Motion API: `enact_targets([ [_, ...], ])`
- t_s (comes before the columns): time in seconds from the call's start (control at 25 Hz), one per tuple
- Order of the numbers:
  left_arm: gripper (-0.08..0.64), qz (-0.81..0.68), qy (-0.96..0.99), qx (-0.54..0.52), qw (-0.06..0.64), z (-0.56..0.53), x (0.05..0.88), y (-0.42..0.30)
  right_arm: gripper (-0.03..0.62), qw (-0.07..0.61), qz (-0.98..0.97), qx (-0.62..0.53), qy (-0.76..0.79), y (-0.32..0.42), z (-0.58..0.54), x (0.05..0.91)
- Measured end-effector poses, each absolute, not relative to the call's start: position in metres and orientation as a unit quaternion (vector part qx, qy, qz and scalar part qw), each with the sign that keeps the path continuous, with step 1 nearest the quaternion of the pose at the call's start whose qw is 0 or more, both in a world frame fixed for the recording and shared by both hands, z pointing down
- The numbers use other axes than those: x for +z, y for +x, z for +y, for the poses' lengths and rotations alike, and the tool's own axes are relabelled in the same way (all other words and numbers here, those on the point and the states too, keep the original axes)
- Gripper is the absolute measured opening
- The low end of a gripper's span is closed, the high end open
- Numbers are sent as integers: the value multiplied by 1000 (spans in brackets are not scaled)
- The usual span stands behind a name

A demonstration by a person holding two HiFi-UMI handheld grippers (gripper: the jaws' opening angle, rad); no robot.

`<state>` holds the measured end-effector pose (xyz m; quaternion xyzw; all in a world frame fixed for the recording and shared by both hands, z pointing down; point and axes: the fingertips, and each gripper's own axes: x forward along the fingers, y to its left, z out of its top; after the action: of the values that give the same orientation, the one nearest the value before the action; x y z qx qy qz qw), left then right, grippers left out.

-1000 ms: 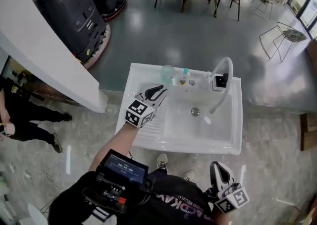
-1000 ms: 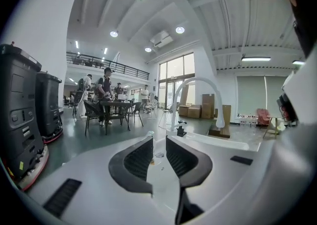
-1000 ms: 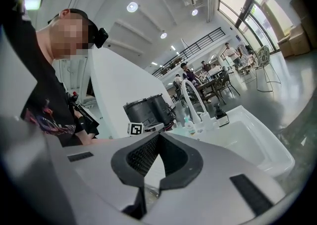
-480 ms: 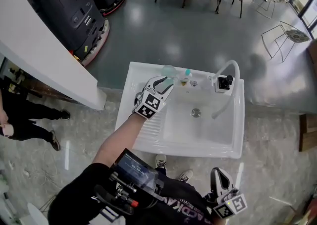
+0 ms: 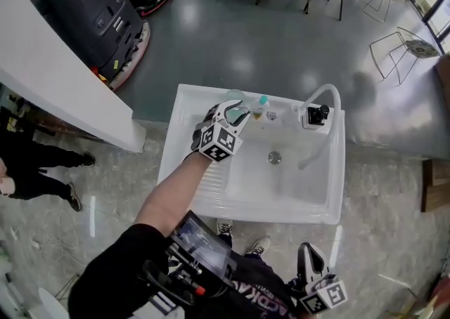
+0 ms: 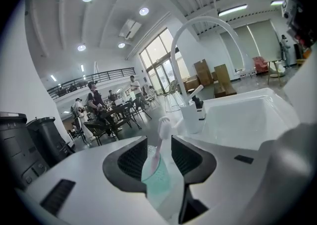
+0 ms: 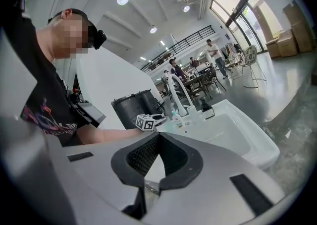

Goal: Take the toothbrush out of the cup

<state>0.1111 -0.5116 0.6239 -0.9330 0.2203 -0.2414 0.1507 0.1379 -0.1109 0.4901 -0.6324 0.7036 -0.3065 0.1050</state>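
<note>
A translucent teal cup (image 6: pixel 159 182) stands on the back ledge of the white sink (image 5: pixel 184 164), with a pale pink toothbrush (image 6: pixel 161 137) upright in it. My left gripper (image 6: pixel 159 153) is open at the cup, a jaw on either side of it and the brush head rising between the fingertips. The head view shows the same gripper (image 5: pixel 238 109) against the cup (image 5: pixel 236 96) at the ledge's left. My right gripper (image 5: pixel 309 263) hangs low near my body, away from the sink, its jaws (image 7: pixel 158 142) shut and holding nothing.
A small bottle with a teal cap (image 5: pixel 261 106) stands just right of the cup. The curved white faucet (image 5: pixel 320 108) with a black fitting rises at the back right of the basin. Dark machines, chairs and tables stand beyond on the grey floor.
My left gripper has moved from the sink's left rim forward to the cup, rolled, and its jaws have spread wide around it. The right gripper has stayed put.
</note>
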Motion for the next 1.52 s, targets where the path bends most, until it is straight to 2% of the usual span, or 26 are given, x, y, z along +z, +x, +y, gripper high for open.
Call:
enact_targets([
  [0.52, 133, 225, -932, -242, 149, -520, 632, 115, 8, 91, 694, -310, -644, 142, -101, 497],
  [0.76, 43, 227, -933, -233, 153, -520, 629, 117, 8, 94, 694, -313, -642, 140, -103, 496],
  [1.52, 25, 257, -939, -187, 128, -529, 604, 109, 8, 100, 699, -316, -634, 141, -108, 495],
])
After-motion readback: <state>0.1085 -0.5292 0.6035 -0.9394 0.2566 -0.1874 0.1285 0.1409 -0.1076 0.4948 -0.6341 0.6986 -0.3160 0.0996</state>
